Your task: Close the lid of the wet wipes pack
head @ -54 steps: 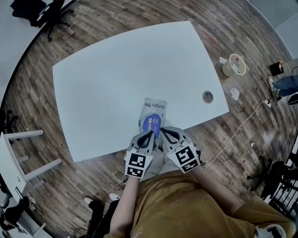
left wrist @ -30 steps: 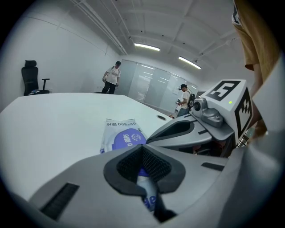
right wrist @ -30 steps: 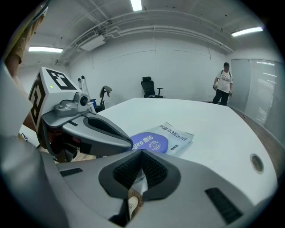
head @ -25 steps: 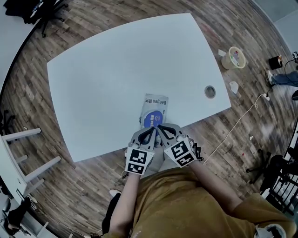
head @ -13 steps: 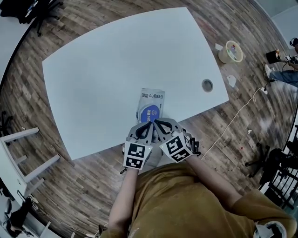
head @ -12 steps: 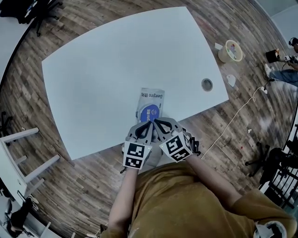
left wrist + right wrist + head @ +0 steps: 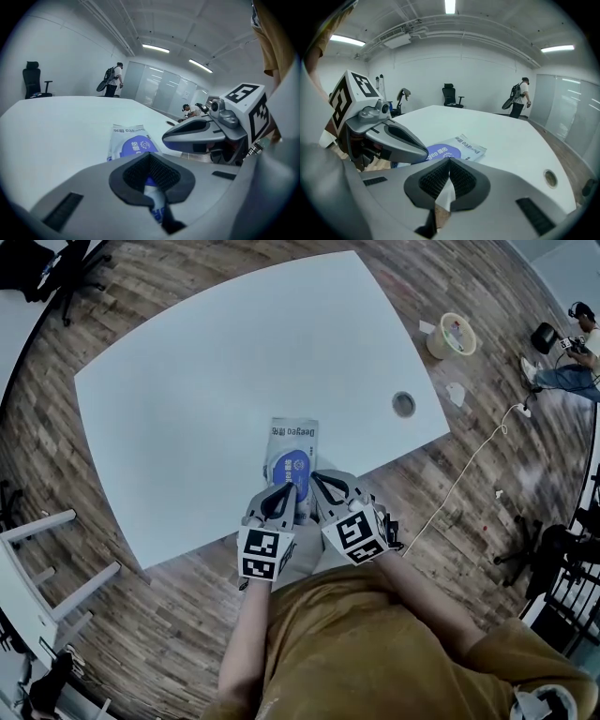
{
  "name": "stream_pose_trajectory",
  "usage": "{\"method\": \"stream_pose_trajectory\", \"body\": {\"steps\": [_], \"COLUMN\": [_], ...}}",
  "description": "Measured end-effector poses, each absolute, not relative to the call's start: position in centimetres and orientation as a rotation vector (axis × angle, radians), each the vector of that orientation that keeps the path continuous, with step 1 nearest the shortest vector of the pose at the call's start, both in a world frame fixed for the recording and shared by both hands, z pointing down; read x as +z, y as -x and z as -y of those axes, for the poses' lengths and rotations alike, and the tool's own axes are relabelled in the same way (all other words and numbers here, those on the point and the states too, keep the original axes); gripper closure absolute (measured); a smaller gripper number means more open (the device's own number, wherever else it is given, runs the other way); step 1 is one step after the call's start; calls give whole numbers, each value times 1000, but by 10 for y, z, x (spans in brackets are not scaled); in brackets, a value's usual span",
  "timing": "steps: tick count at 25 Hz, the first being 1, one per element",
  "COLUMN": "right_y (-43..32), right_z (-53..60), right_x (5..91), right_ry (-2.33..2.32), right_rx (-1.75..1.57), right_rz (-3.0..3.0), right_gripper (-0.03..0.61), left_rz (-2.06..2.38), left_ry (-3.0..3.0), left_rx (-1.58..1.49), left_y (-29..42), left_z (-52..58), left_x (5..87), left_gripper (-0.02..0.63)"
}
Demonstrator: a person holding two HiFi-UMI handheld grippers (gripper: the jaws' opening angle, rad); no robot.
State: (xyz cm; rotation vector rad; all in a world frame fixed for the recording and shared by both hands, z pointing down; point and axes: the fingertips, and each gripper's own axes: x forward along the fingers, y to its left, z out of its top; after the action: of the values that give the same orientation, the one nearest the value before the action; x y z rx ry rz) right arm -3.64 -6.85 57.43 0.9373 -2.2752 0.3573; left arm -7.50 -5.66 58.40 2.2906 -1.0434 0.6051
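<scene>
Grippers now drawn slightly apart, left gripper (image 7: 287, 491) clenched on nothing over the 6 o'clock end of wet wipes pack (image 7: 293, 439), right gripper (image 7: 319, 478) clenched empty at its 4 o'clock edge, blue lid (image 7: 290, 466) flat, pack near table (image 7: 206, 371) edge at 6 o'clock.

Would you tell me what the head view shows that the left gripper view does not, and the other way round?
Only the head view shows the tape roll lying on the wooden floor beyond the table. Only the left gripper view shows the ceiling lights and a person standing with a backpack. Both show the wet wipes pack lying flat on the white table, with the right gripper at its near end.
</scene>
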Motion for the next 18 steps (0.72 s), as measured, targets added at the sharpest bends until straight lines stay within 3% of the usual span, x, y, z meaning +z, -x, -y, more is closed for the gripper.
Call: {"method": "stream_pose_trajectory", "body": {"steps": [18], "right_y": [-9], "right_z": [97], "right_x": [485], "right_ry": [-1198], "right_rx": [110], "right_rz": [2400], "right_gripper": [572], "left_rz": [1223], "left_ry": [-2355], "left_rx": [545], "left_y": [78], "left_z": [58], "left_x": [537], "left_gripper": [618]}}
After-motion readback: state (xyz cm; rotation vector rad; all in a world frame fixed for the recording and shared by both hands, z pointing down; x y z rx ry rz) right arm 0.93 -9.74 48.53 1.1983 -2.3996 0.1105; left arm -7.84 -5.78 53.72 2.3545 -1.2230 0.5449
